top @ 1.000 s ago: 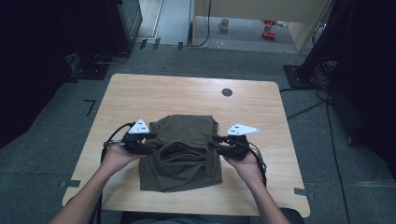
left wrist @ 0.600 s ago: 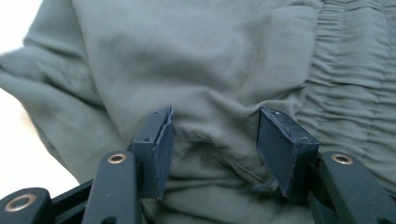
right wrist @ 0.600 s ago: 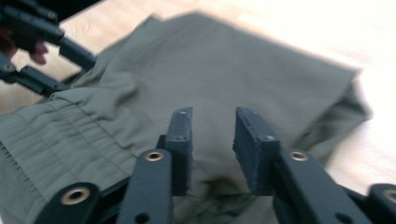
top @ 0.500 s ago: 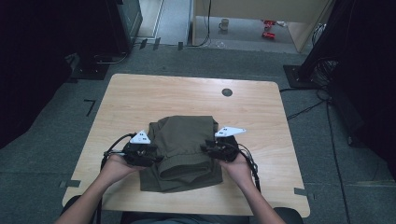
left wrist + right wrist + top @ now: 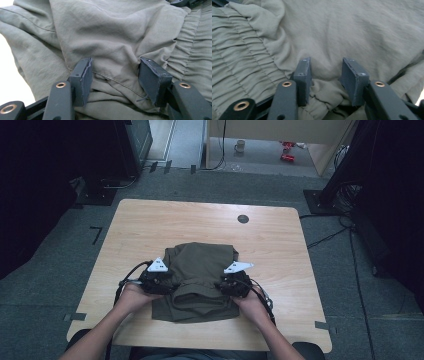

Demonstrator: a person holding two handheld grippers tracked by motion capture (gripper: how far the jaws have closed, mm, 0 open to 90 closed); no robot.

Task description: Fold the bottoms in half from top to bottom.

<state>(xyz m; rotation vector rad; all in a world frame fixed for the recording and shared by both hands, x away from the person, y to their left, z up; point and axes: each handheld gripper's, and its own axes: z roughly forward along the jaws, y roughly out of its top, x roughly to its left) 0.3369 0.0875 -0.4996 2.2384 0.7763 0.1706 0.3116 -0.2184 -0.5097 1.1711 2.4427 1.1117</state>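
Left gripper (image 5: 161,281): fingers (image 5: 82,80) standing apart, a ridge of cloth lying between them with daylight at the pads; not pinching.
Right gripper (image 5: 231,284): fingers (image 5: 353,80) likewise parted and having just been opening, a bunched fold lying loose between them; not pinching.
Garment (image 5: 197,280): olive, folded, with a gathered elastic band (image 5: 239,67); lying on the near middle of the desk (image 5: 280,250), the grippers pressing in at its left and right flanks over the folded-over top layer.
Step, as judged: letting the fold go and settling it flat.

Risks, as judged:
- Cloth snagging on a pad edge while a gripper is drawing away, dragging the top layer open again.
- One side lifting ahead of the other, skewing the fold.
- Springy elastic pushing the layer back up once unweighted.

Surroundings: dark round disc (image 5: 243,218) on the far desk, well apart; cables (image 5: 260,292) trailing beside the right hand; mug (image 5: 240,145) on the floor beyond. Nothing standing in the way of the grippers.
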